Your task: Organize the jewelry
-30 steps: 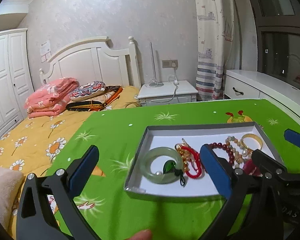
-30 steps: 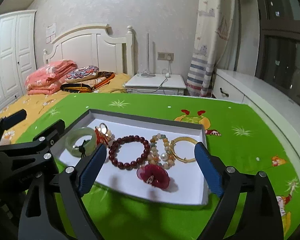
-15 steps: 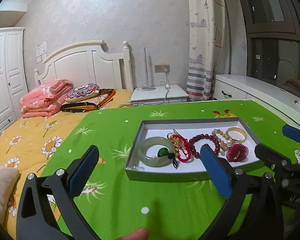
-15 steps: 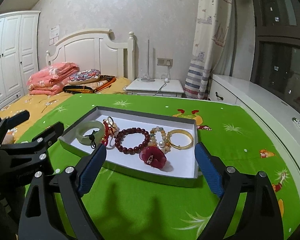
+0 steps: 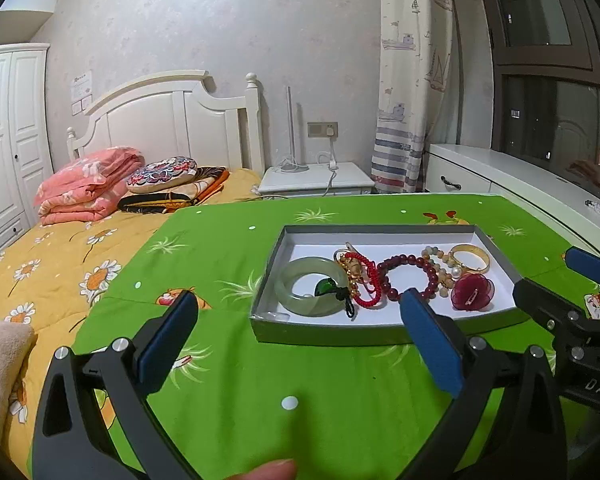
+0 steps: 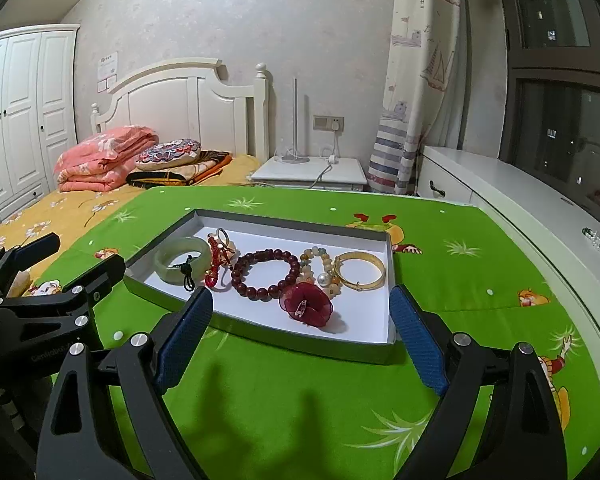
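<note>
A shallow grey tray [image 5: 340, 336] [image 6: 260, 330] with a white floor lies on the green tablecloth. Inside it lie a pale jade bangle [image 5: 296, 280] [image 6: 176, 254], a red cord bracelet with gold charms [image 5: 364, 280] [image 6: 216, 258], a dark red bead bracelet [image 5: 412, 266] [image 6: 266, 274], a pale bead bracelet [image 5: 440, 264] [image 6: 318, 266], a gold bangle [image 5: 470, 258] [image 6: 358, 270] and a dark red fabric flower brooch [image 5: 470, 296] [image 6: 306, 306]. My left gripper [image 5: 300, 344] and right gripper [image 6: 300, 336] both hover open and empty just short of the tray's near wall.
The green tablecloth [image 6: 300, 400] covers the table, whose right edge meets a white sill [image 6: 540, 208]. A bed with a yellow quilt [image 5: 40, 264] and folded pink blanket [image 5: 88, 184] lies left. A white nightstand [image 5: 316, 180] stands behind. A fingertip [image 5: 272, 470] shows at the bottom.
Both grippers have pulled back and up from the tray, which now sits farther away and smaller in each view. The jewelry has not moved.
</note>
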